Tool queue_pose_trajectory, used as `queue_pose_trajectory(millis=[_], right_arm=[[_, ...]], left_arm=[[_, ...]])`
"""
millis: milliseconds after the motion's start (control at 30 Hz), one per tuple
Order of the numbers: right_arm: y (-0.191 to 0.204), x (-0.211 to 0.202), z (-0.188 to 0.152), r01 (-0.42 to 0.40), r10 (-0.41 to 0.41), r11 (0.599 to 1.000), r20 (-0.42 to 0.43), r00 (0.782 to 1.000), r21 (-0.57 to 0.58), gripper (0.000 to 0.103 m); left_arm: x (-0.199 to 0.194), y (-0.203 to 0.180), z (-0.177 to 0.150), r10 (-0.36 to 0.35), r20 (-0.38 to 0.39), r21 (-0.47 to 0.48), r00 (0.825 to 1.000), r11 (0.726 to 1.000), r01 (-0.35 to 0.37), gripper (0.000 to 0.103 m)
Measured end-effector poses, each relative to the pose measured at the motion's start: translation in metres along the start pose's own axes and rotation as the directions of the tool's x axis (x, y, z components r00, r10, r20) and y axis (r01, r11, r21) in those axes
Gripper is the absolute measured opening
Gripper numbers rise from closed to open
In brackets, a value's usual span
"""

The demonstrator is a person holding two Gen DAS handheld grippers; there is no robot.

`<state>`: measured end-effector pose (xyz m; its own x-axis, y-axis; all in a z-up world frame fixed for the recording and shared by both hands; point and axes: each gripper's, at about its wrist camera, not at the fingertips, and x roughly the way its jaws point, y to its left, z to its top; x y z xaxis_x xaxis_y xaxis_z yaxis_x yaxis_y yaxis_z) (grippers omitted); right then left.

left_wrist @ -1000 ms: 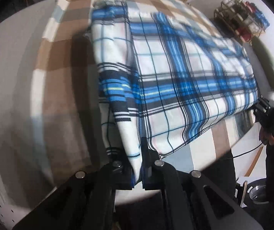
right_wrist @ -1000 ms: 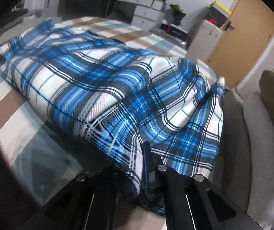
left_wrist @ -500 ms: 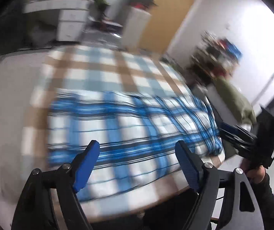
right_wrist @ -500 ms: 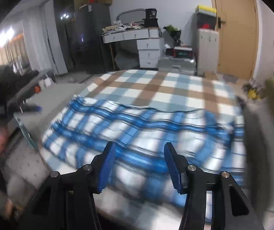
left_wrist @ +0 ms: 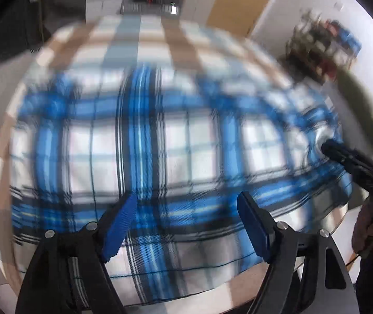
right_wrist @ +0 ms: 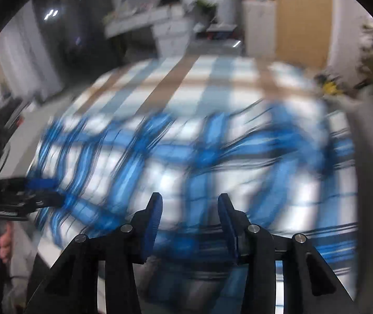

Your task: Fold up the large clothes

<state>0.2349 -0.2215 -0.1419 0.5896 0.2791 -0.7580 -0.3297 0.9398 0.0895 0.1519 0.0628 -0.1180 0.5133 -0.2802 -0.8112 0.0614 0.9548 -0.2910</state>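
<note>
between folds. plaid cloth (left_wrist: 176, 157) lies flat on the bed (left_wrist: 123, 41), spread ahead of both pairs of fingers. left gripper (left_wrist: 186, 225) wide, empty; right gripper (right_wrist: 190, 225) half open, narrowing, empty. next: probably pick an edge and re-grip.

The left gripper (left_wrist: 186, 222) is held with jaws spread wide and slightly narrowing, nothing between them. The right gripper (right_wrist: 190, 219) is held half-spread, jaws closing, likewise empty.
</note>
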Motion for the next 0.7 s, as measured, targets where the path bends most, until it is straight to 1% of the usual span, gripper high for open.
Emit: queue_pose_trajectory(millis=[33, 67, 133, 167, 200, 233, 267, 300, 333, 367, 400, 433, 467, 500, 533, 567, 600, 633, 667, 700], right_arm=[[-0.009, -0.002, -0.002, 0.035, -0.035, 0.999, -0.005, 0.999, 0.011, 0.043], [-0.017, 0.003, -0.007, 0.069, -0.069, 0.998, -0.041, 0.997, 0.006, 0.043], [-0.027, 0.026, -0.026, 0.142, -0.148, 0.988, -0.136, 0.980, -0.053, 0.042], [-0.031, 0.028, -0.033, 0.126, -0.135, 0.989, -0.125, 0.983, -0.076, 0.042], [-0.033, 0.023, -0.035, 0.120, -0.128, 0.988, -0.088, 0.988, -0.094, 0.042], [-0.035, 0.020, -0.035, 0.127, -0.140, 0.984, -0.101, 0.985, -0.123, 0.042], [-0.036, 0.016, -0.031, 0.151, -0.168, 0.978, -0.108, 0.980, -0.143, 0.043], [-0.036, 0.010, -0.026, 0.206, -0.224, 0.966, -0.111, 0.968, -0.154, 0.045], [-0.037, 0.002, -0.021, 0.245, -0.263, 0.957, -0.106, 0.959, -0.153, 0.045], [-0.038, -0.008, -0.011, 0.231, -0.243, 0.964, -0.082, 0.967, -0.132, 0.045], [-0.037, -0.019, -0.001, 0.185, -0.190, 0.978, -0.044, 0.981, -0.100, 0.046], [-0.036, -0.027, 0.007, 0.150, -0.151, 0.986, -0.003, 0.989, -0.070, 0.048], [-0.034, -0.029, 0.016, 0.144, -0.144, 0.988, 0.015, 0.990, -0.055, 0.052], [-0.031, -0.025, 0.025, 0.147, -0.147, 0.988, 0.014, 0.989, -0.050, 0.054], [-0.029, -0.017, 0.030, 0.156, -0.156, 0.987, 0.005, 0.988, -0.044, 0.054], [-0.029, -0.003, 0.034, 0.168, -0.168, 0.985, -0.026, 0.985, -0.036, 0.054], [-0.028, 0.019, 0.036, 0.188, -0.190, 0.982, -0.077, 0.979, -0.029, 0.054], [-0.031, 0.041, 0.031, 0.214, -0.215, 0.977, -0.139, 0.967, -0.024, 0.054], [-0.029, 0.060, 0.022, 0.200, -0.199, 0.980, -0.183, 0.963, -0.012, 0.054], [-0.030, 0.058, 0.017, 0.193, -0.190, 0.981, -0.144, 0.971, 0.006, 0.054]], left_arm=[[-0.004, -0.007, -0.002, -0.016, 0.024, 0.020, 1.000, 1.000, 0.015, 0.075], [-0.006, -0.017, 0.000, -0.043, 0.035, 0.055, 0.998, 0.998, 0.041, 0.075], [0.003, -0.034, 0.003, -0.047, 0.013, 0.121, 0.999, 0.992, 0.045, 0.075], [0.012, -0.040, 0.002, -0.031, -0.010, 0.152, 0.999, 0.988, 0.032, 0.075], [0.023, -0.041, 0.000, -0.005, -0.037, 0.170, 0.999, 0.985, 0.012, 0.075], [0.028, -0.035, -0.002, 0.004, -0.056, 0.171, 0.998, 0.985, 0.005, 0.075], [0.037, -0.029, -0.003, 0.005, -0.077, 0.162, 0.997, 0.987, 0.008, 0.075], [0.041, -0.022, -0.005, -0.008, -0.075, 0.146, 0.997, 0.989, 0.019, 0.075], [0.039, -0.017, -0.006, -0.020, -0.067, 0.135, 0.998, 0.990, 0.029, 0.075], [0.040, -0.010, -0.005, -0.043, -0.055, 0.120, 0.998, 0.992, 0.049, 0.075], [0.041, -0.005, -0.003, -0.057, -0.050, 0.108, 0.997, 0.992, 0.062, 0.075], [0.038, -0.003, -0.006, -0.061, -0.048, 0.106, 0.997, 0.992, 0.066, 0.075], [0.039, -0.006, -0.006, -0.054, -0.048, 0.120, 0.997, 0.991, 0.060, 0.075], [0.043, -0.015, -0.006, -0.039, -0.046, 0.144, 0.998, 0.989, 0.046, 0.075], [0.044, -0.017, -0.008, -0.028, -0.041, 0.161, 0.999, 0.986, 0.034, 0.075], [0.044, -0.019, -0.010, -0.016, -0.031, 0.182, 0.999, 0.983, 0.022, 0.075], [0.044, -0.020, -0.012, -0.012, -0.023, 0.193, 1.000, 0.981, 0.016, 0.075], [0.043, -0.021, -0.014, -0.014, -0.015, 0.198, 1.000, 0.980, 0.017, 0.075], [0.042, -0.019, -0.015, -0.025, -0.007, 0.194, 1.000, 0.981, 0.026, 0.074], [0.041, -0.017, -0.016, -0.039, 0.000, 0.186, 0.999, 0.982, 0.038, 0.074]])
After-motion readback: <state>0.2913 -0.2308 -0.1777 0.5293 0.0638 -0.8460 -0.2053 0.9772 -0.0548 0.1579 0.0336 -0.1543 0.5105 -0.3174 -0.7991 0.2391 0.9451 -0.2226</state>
